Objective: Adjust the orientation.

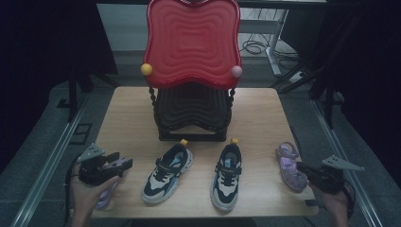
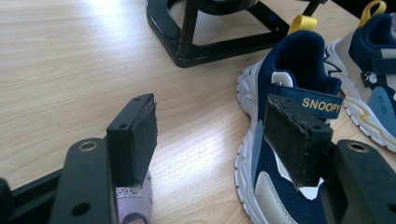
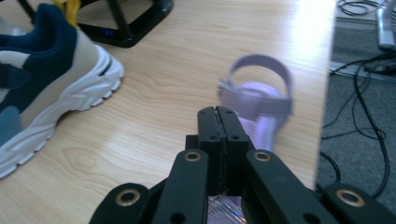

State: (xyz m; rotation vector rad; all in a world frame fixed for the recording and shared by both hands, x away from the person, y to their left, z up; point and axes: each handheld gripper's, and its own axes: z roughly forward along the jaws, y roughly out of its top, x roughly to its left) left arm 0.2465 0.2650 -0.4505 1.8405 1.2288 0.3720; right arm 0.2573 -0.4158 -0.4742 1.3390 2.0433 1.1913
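High view: right gripper [image 1: 300, 166] pinched fully together, empty, touching purple sandal [image 1: 289, 166] at table [image 1: 265, 113] right edge. Left gripper [image 1: 124, 162] wide apart, empty, above second sandal [image 2: 135, 205] near sneaker [image 1: 168, 173].

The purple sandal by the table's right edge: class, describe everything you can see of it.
The purple sandal is small, of glossy, translucent-looking plastic, with a lilac heel strap arching over its back and a buckle at the side. It lies sole-down on the wooden table, near the right edge, apart from the sneakers. The shut right gripper sits over its front end.
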